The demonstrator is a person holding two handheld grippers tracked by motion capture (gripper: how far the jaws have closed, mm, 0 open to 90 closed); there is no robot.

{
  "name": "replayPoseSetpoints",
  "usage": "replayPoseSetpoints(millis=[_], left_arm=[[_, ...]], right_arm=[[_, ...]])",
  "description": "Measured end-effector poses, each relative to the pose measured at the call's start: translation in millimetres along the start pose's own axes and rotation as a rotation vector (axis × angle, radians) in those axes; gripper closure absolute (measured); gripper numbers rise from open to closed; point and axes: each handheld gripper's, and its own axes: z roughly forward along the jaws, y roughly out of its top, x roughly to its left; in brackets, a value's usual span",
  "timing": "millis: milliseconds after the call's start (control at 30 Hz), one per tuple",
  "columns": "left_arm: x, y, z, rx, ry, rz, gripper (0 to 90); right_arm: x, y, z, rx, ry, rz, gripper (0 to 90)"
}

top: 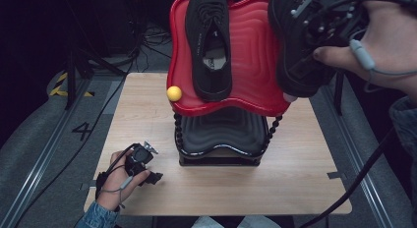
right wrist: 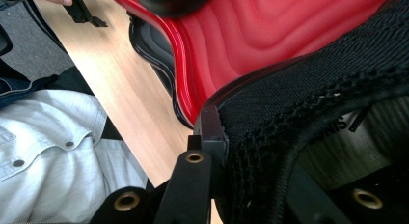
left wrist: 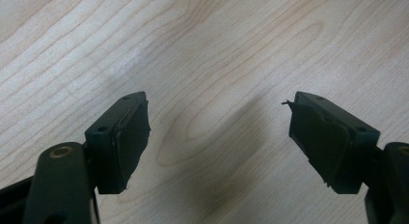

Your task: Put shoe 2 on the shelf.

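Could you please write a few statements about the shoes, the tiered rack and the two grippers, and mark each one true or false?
1. A black knit shoe lies on the glossy red wavy top shelf of the rack. True.
2. The right gripper is shut on a second black knit shoe. True.
3. The left gripper clamps a shoe. False: its fingers stand open above the bare light wooden table.
4. The small yellow ball sits at the right edge of the red shelf. False: it is at the left front edge.
5. The lower shelf is red. False: it is black.
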Motion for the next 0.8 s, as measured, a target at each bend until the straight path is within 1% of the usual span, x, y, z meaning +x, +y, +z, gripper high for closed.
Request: replayPoseSetpoints(millis=[167,200,233,300,333,400,467,533,733,800], left_arm=[[-0.3,-0.6,1.1,0.004,-0.004,0.003,22.6],[-0.3,-0.6,1.1,0.004,-0.004,0.003,22.6],[-0.4,-0.8,0.6,0.003,-0.003,0.004,22.6],[-0.2,-1.2,0.1,0.007,-0.001,0.008,22.6],[-0.5,-1.5,0.3,0.008,-0.008,0.006,22.4],[-0.5,-1.9,0.7,0.006,0.000,0.010,22.3],[-0.6,-2.1,1.1,0.009,-0.002,0.010,22.3],[0.1,-1.9,1.1,0.006,0.011,0.020,22.3],[-0.3,-2.3,1.3,0.007,0.003,0.018,22.3],[-0.8,-2.5,1.3,0.006,-0.005,0.009,22.3]], right_arm=[[6.5,18.5,7.9,-0.001,0.007,-0.026,87.1],[6.5,18.5,7.9,-0.001,0.007,-0.026,87.1],[8.3,25.9,12.4,0.001,0.005,-0.031,87.1],[9.2,30.8,15.6,0.004,0.002,-0.037,87.1],[9.8,33.2,17.6,0.003,0.001,-0.034,87.1],[9.9,37.2,20.5,0.006,0.001,-0.031,87.1],[10.7,40.8,23.5,0.006,-0.007,-0.030,87.0],[11.1,43.9,26.6,0.013,-0.010,-0.030,87.0],[10.8,49.8,33.6,0.012,0.001,-0.030,86.9],[10.9,51.1,36.0,0.009,0.011,-0.032,86.8]])
